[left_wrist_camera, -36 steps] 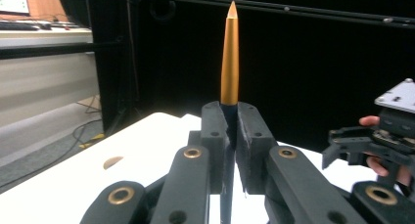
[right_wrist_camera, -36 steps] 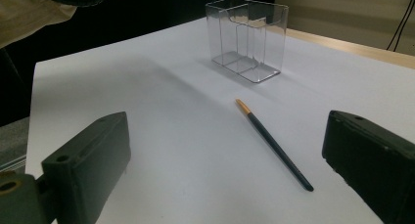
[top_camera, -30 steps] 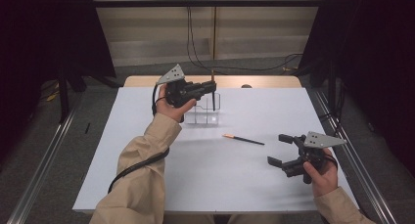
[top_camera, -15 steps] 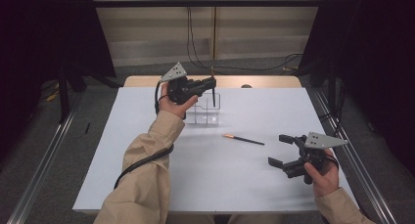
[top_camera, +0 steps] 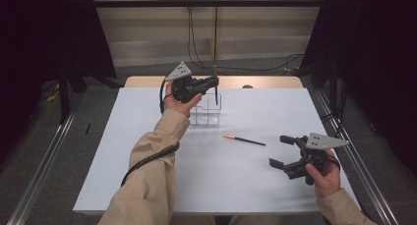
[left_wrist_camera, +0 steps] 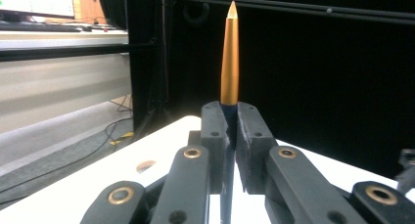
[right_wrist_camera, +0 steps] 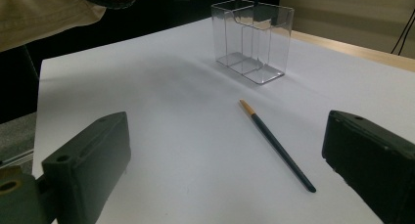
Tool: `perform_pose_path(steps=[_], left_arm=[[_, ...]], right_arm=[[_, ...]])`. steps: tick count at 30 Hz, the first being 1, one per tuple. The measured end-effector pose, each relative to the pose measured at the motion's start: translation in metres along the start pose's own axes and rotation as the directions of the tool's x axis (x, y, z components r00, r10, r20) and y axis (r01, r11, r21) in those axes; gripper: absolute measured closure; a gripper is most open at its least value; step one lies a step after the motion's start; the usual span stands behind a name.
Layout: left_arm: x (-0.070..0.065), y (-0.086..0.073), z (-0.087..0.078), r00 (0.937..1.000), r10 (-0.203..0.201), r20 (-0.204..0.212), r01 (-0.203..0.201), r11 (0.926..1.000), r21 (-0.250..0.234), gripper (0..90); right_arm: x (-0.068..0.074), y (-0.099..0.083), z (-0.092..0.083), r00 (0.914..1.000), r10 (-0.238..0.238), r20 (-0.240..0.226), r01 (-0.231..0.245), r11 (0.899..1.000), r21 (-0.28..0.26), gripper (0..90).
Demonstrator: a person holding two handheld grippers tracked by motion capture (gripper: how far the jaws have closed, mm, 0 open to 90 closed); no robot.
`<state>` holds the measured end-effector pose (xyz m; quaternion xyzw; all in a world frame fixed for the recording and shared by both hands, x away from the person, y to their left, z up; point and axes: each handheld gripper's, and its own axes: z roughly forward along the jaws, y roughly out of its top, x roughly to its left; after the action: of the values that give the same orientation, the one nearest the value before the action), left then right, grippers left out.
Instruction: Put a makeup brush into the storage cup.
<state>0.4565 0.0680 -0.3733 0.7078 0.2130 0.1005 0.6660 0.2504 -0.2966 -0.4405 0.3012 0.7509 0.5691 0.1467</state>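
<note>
Your left gripper (top_camera: pixel 212 82) is clamped on a brush (left_wrist_camera: pixel 229 57), held upright above the clear holder (top_camera: pixel 206 109); can't quite tell if its lower end is inside. Your right gripper (top_camera: pixel 285 151) has jaws wide apart, holding nothing. Second brush (top_camera: pixel 244 140) lies flat on the table (top_camera: pixel 123 156), between holder and right gripper.

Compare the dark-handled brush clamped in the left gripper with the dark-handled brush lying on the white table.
The held brush stands upright over the clear plastic organizer, pinched by the shut left gripper; the loose brush lies flat, touched by nothing, ahead of the open right gripper. Both are slim and dark-handled.
</note>
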Motion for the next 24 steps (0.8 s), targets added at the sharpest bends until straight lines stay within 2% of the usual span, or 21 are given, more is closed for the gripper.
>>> perform_pose_path(steps=[8,24], left_arm=[[0.005,-0.006,0.005,0.9996,-0.007,-0.027,0.008,0.9999,0.012,83.3],[0.008,-0.012,0.006,0.9977,0.012,-0.067,-0.01,0.9996,0.027,83.3]], right_arm=[[-0.001,0.0,0.0,1.0,0.001,0.002,-0.001,1.0,-0.003,3.6],[0.0,0.0,0.001,1.0,-0.006,-0.001,0.006,1.0,-0.001,3.6]])
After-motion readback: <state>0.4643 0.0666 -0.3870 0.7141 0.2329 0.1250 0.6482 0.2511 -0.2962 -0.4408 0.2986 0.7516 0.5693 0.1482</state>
